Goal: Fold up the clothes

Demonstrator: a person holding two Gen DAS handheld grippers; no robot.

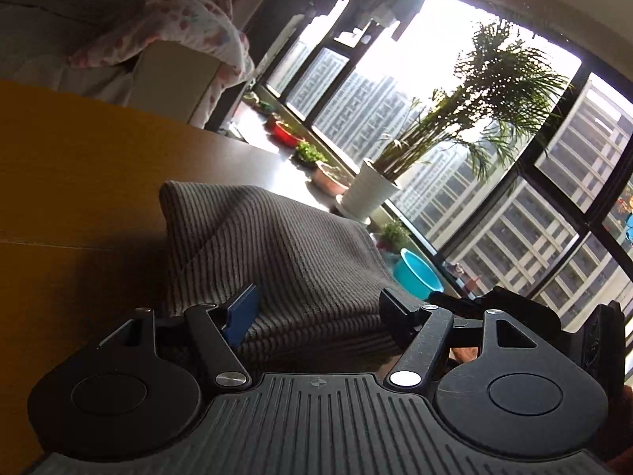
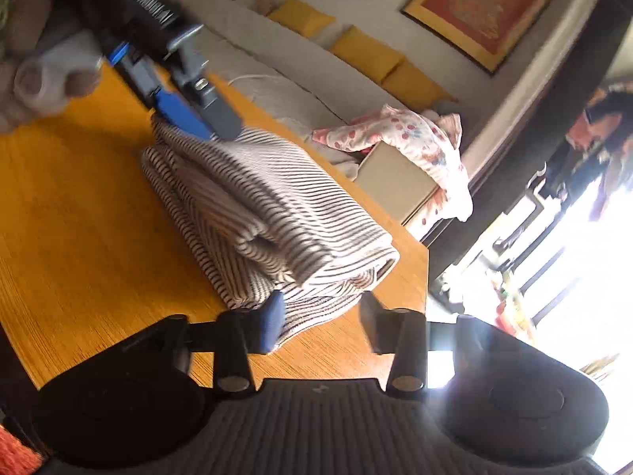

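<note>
A folded grey-and-white striped garment [image 1: 285,245] [image 2: 257,198] lies on the orange wooden table [image 1: 79,198] [image 2: 79,217], close to the table's corner. My left gripper [image 1: 318,310] [image 2: 198,114] is at the garment's far end. Its jaws stand wide, with the thick folded edge between the blue pad [image 1: 241,312] and the black finger. My right gripper [image 2: 324,320] is at the near end and open. Its blue pad [image 2: 273,316] is beside the garment's lowest layer, and the other finger stands free over bare table.
A pile of rolled grey and brown clothes [image 2: 47,75] sits at the table's far left. Past the table edge [image 2: 427,277] stands a cardboard box [image 2: 395,178] draped with a spotted cloth [image 2: 407,134], with a sofa and yellow cushions [image 2: 368,51] behind. A potted palm [image 1: 372,190] and a blue basin [image 1: 415,273] stand by the window.
</note>
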